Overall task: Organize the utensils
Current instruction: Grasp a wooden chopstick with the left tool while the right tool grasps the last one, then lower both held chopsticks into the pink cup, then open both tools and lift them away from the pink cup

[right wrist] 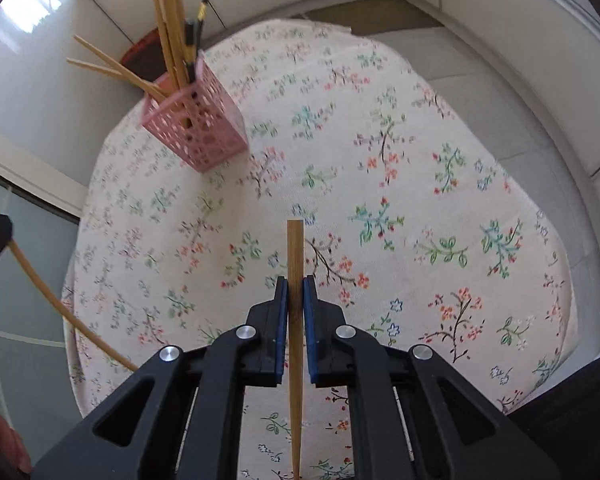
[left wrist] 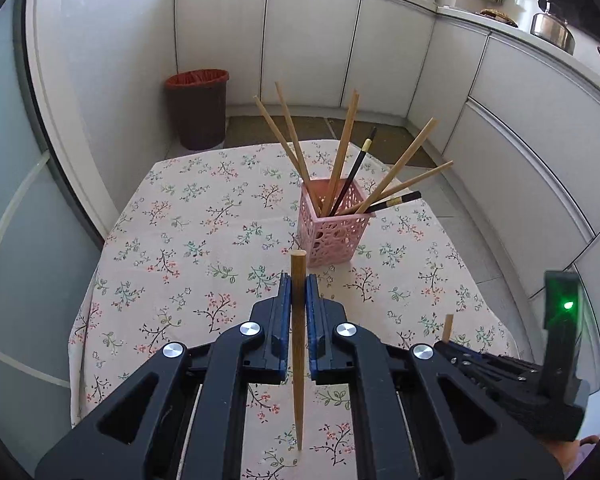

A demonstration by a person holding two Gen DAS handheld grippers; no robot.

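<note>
A pink perforated holder (left wrist: 330, 229) stands on the floral tablecloth (left wrist: 188, 240), with several wooden chopsticks (left wrist: 342, 152) and two black ones (left wrist: 356, 168) leaning in it. My left gripper (left wrist: 298, 282) is shut on a wooden chopstick (left wrist: 298, 344), held upright in front of the holder. My right gripper (right wrist: 295, 284) is shut on another wooden chopstick (right wrist: 295, 320), held upright over the cloth; the holder (right wrist: 196, 120) is at its far left. The right gripper also shows in the left wrist view (left wrist: 500, 372), at lower right. The left gripper's chopstick (right wrist: 60, 304) crosses the right wrist view's left edge.
A brown bin with a red liner (left wrist: 198, 108) stands on the floor beyond the table. White cabinets (left wrist: 312, 40) run along the back and right, with pots (left wrist: 552, 28) on the counter. A glass door (left wrist: 16, 200) is at the left.
</note>
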